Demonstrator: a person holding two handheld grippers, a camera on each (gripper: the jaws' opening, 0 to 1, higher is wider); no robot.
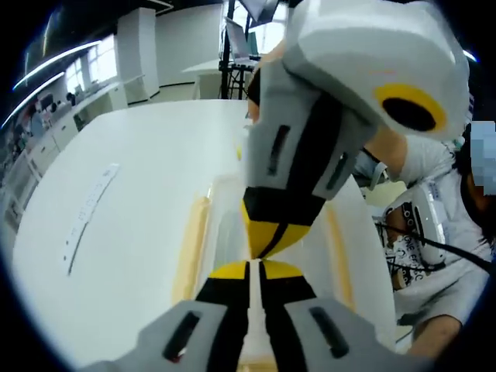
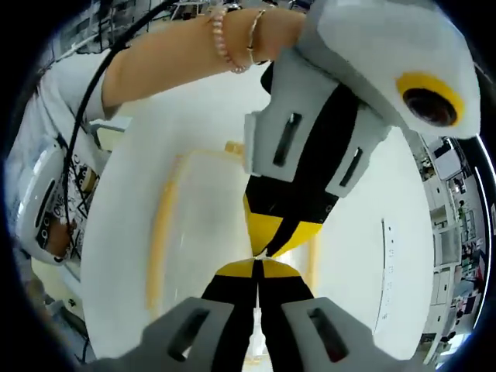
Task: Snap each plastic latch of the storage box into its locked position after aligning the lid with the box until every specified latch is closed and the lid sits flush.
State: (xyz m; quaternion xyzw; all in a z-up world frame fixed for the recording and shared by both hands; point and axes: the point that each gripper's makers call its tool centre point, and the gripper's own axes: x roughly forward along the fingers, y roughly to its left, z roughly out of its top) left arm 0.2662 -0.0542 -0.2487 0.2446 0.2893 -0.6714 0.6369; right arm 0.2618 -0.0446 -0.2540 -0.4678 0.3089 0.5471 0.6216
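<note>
Left gripper [image 1: 253, 267] low in the left gripper view, jaws together, yellow tips meeting with nothing visible between them; right gripper [image 1: 267, 240] reaching down from the top of the same view, its yellow tip nose to nose with the left one, jaws likewise together. Storage box [image 1: 225, 232] lying on the white bench [image 1: 139, 194] directly under both tips, translucent, lid [image 1: 232, 209] on top, pale yellow strips along both long sides [image 1: 192, 248]; latches themselves hidden behind the grippers, so locked or not cannot be told. Long paper strip [image 1: 89, 213] with small print flat on the bench, well apart from the box.

In the right gripper view, much the same meeting mirrored: right gripper [image 2: 257, 271] rising from the bottom, jaws closed on nothing; left gripper [image 2: 267, 244] coming down from above, tip almost touching; storage box [image 2: 201, 232] beneath, yellow side strip [image 2: 161, 240] showing; bare forearm with bead bracelet [image 2: 225, 43] across the top; paper strip [image 2: 385, 271] off to one side on the bench [image 2: 124, 256].
</note>
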